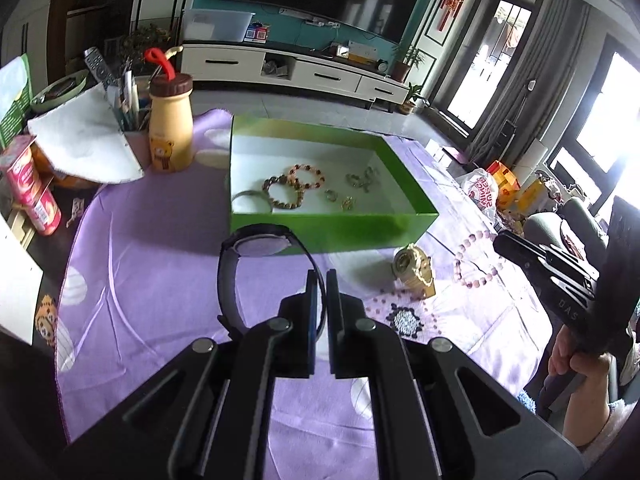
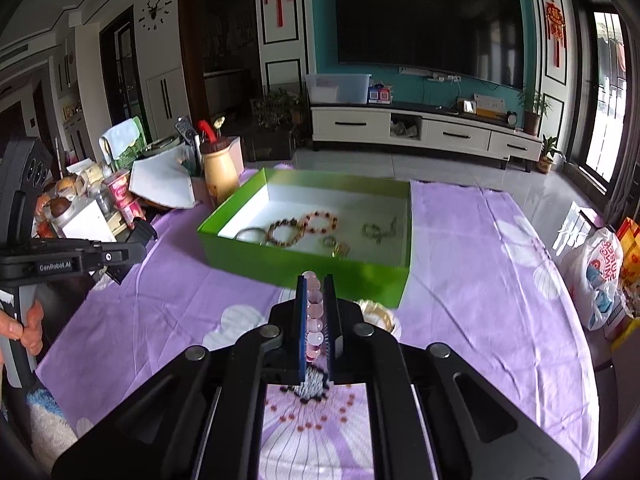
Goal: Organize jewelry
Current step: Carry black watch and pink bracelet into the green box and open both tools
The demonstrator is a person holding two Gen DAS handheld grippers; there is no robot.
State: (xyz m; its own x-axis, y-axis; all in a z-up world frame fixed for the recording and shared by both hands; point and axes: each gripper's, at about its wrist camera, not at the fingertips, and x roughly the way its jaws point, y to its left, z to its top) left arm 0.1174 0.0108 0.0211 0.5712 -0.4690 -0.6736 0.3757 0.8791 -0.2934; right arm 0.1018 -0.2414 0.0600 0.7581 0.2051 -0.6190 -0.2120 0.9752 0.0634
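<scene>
My left gripper (image 1: 320, 278) is shut on the strap of a black watch (image 1: 262, 245), held above the purple cloth just before the green box (image 1: 332, 234). Inside the box lie bead bracelets (image 1: 296, 184), a silver bangle (image 1: 252, 197) and small rings. A cream watch (image 1: 414, 270) lies on the cloth by the box's near right corner. My right gripper (image 2: 316, 280) is shut on a pink bead bracelet (image 2: 314, 312), raised in front of the green box (image 2: 304, 268). The cream watch (image 2: 376, 312) is partly hidden behind its right finger. The bracelet (image 1: 474, 266) dangles from the right gripper (image 1: 500, 240).
A yellow bear bottle (image 1: 170, 132), a pen cup, a white folded sheet (image 1: 80, 140) and red cans (image 1: 36, 192) crowd the table's left side. A plastic bag (image 2: 596, 276) stands off the right edge. Purple cloth (image 2: 480, 260) covers the table.
</scene>
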